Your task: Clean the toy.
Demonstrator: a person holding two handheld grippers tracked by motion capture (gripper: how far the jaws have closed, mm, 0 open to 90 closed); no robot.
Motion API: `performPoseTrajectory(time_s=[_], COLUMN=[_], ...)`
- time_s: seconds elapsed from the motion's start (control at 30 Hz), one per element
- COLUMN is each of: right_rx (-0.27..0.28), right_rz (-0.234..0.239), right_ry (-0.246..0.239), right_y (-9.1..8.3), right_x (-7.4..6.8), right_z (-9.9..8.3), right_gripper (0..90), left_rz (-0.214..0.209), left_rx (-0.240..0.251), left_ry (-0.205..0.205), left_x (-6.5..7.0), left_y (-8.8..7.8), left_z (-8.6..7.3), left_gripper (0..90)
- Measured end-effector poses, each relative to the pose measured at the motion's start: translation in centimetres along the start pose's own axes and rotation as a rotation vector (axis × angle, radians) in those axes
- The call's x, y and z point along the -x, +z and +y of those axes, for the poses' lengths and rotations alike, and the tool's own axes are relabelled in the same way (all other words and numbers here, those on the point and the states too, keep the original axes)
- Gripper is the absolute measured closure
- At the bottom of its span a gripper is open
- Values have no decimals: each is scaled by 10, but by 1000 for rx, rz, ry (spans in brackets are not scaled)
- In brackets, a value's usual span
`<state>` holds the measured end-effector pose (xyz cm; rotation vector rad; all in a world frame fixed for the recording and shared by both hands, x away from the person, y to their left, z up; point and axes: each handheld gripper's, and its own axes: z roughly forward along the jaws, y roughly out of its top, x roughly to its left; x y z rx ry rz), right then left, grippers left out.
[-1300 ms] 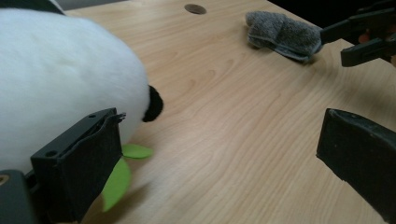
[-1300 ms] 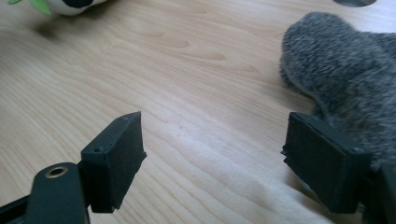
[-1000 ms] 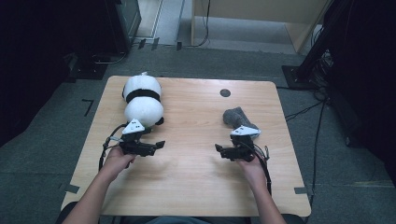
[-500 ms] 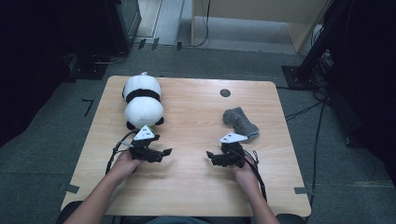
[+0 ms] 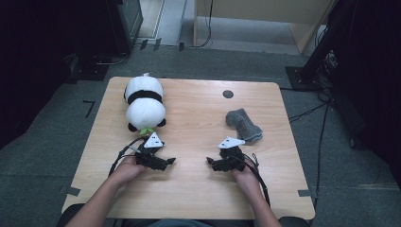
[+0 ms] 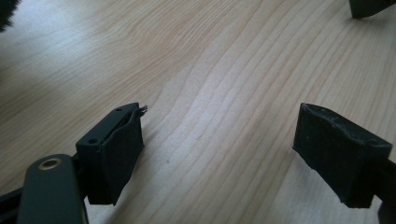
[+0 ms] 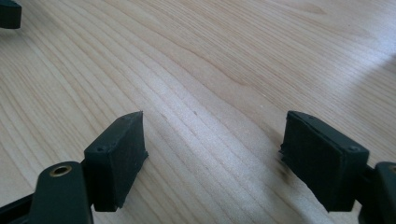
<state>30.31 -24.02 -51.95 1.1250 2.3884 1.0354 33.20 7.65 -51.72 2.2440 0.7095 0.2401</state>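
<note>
Resting empty on the table (image 5: 198,189), both grippers gape.

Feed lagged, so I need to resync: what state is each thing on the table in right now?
Left tool: open, nothing between its jaws, low over bare wood.
Right tool: open, holding nothing, low over bare wood.
Panda plush: lying on the table, untouched.
Grey sock: crumpled, lying loose, untouched.
Table: bare wood under both tools.
</note>
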Motion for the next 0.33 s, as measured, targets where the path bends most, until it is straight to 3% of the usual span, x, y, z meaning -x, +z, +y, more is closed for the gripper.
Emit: performPoseTrajectory(time_s=[0.33], right_rx=[24], right_rz=[4], right_ry=[-14], right_y=[2], right_x=[-2], right_z=[-3], right_gripper=[156], left_rz=[13], left_rx=[8], left_ry=[-50], left_x=[0], left_y=[0], left_z=[0], left_gripper=[156])
